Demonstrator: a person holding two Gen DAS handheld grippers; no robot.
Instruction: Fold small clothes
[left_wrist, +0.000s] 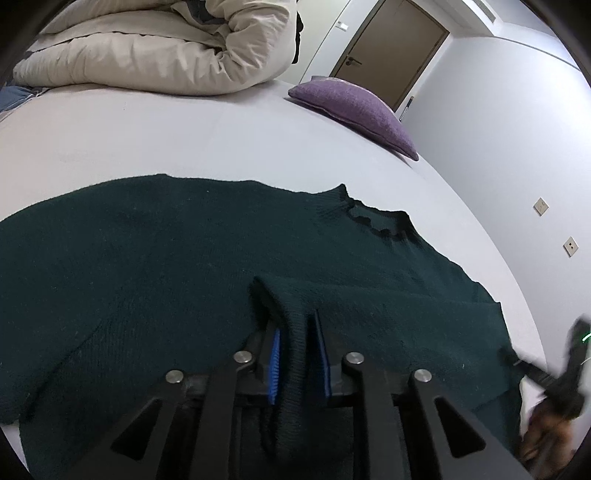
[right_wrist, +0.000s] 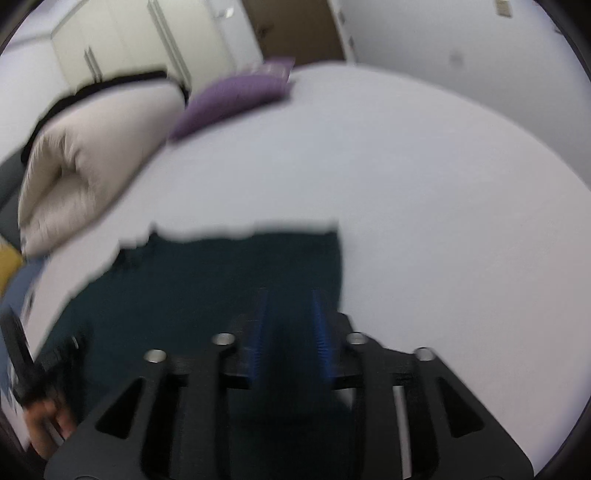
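Left gripper (left_wrist: 297, 332) at lower centre pinches a raised fold of the dark green knitted sweater (left_wrist: 155, 258) lying mid-frame on the white bed (left_wrist: 184, 133), right gripper (right_wrist: 288, 314) likewise appears clamped on cloth though blurred, so folding looks barely begun.

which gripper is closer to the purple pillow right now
Neither clearly. Both grippers are on the dark green sweater, well short of the purple pillow. The left gripper pinches a fold; the right gripper grips the fabric too, though its view is blurred.
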